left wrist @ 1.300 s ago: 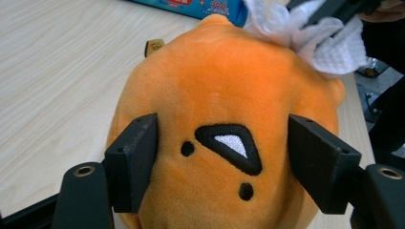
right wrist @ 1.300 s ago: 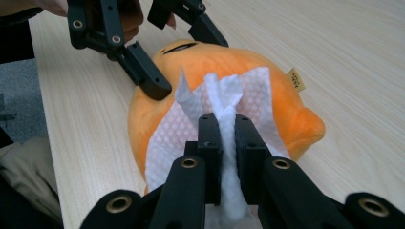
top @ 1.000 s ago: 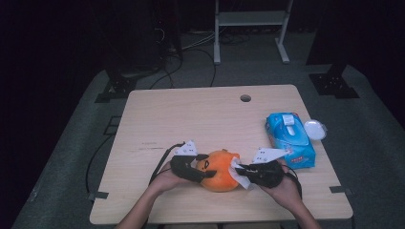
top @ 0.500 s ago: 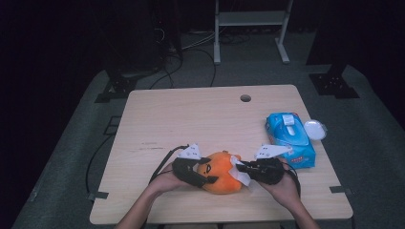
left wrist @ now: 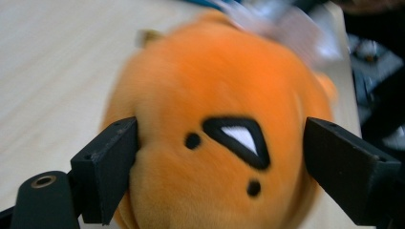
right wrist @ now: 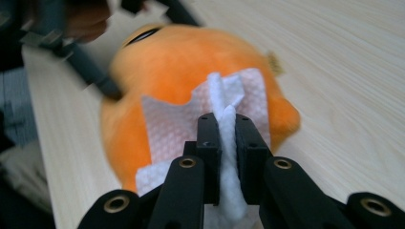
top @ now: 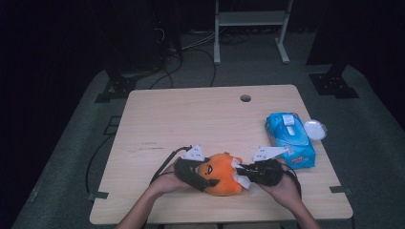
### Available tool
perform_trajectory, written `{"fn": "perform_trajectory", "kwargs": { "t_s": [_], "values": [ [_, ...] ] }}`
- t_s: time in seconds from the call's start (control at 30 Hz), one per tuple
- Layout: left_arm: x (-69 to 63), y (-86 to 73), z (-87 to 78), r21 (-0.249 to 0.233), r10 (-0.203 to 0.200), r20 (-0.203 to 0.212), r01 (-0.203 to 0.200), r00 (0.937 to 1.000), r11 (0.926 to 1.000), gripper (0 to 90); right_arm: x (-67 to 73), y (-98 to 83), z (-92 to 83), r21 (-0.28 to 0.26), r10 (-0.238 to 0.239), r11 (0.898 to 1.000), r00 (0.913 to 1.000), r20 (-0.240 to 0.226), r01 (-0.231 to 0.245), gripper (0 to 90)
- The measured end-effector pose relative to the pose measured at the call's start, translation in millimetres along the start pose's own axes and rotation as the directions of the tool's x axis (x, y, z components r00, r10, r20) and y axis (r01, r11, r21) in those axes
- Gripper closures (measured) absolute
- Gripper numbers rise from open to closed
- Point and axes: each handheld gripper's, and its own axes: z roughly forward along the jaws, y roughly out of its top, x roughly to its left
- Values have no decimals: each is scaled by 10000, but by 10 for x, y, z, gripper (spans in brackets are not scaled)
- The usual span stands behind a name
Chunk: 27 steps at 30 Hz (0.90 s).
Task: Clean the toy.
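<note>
Round fuzzy orange plush toy (top: pixel 222 174), crinkled white wipe (right wrist: pixel 224 124)

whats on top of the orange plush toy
A white wet wipe lies on the orange plush toy, pinched by the right hand-held gripper. The plush under the wipe is covered.

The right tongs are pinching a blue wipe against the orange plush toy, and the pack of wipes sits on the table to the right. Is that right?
Not quite: the wipe pinched in the right tongs is white, not blue, as the right gripper view shows. It does lie against the orange plush toy, and the blue pack of wipes sits on the table to the right.
</note>
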Motion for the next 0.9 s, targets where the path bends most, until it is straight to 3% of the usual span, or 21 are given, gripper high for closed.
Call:
{"fn": "perform_trajectory", "kwargs": {
  "t_s": [0.07, 0.13, 0.23, 0.3, 0.43, 0.53, 0.63, 0.7, 0.77, 0.9],
  "values": [
    [-21, 11, -27, 259, 240, 220, -246, 9995, 9994, 133, -23, 0, 7, -23, 109, 9999, 9996, 254, -109, 819],
    [-3, 20, -69, 205, 139, 358, -147, 9993, 9997, 133, -26, -1, 7, -14, 89, 10000, 9997, 225, -88, 818],
    [72, 39, -106, -288, -459, 224, 465, 9987, 9985, 133, -19, -11, 13, 134, -209, 9997, 9997, 83, 207, 819],
    [85, 53, -95, -497, -613, 19, 613, 9981, 9969, 126, -7, -17, 11, 220, -432, 9988, 9990, -79, 434, 819],
    [79, 86, -8, -1022, -1191, -305, 1154, 9924, 9880, 79, -1, -23, 8, 342, -631, 9974, 9979, -160, 636, 819],
    [55, 100, 20, -1025, -1125, -286, 1090, 9932, 9887, 86, -32, -37, -3, 399, -629, 9972, 9979, -117, 634, 818],
    [12, 82, 32, -466, -603, -179, 594, 9980, 9971, 128, -74, -28, -43, 137, -321, 9994, 9995, 54, 320, 822],
    [-21, 72, 29, -375, -292, -52, 290, 9996, 9989, 135, -76, 4, -76, -244, -67, 9997, 9994, 346, 76, 822],
    [-56, 81, 20, -76, 47, 102, -46, 9999, 10000, 134, -82, 43, -88, -584, 138, 9982, 9993, 351, -118, 821],
    [-44, 97, -6, -25, -106, 149, 106, 9998, 9999, 109, -51, 36, 12, -362, 22, 9993, 9997, 239, -14, 820]
  ]
}}
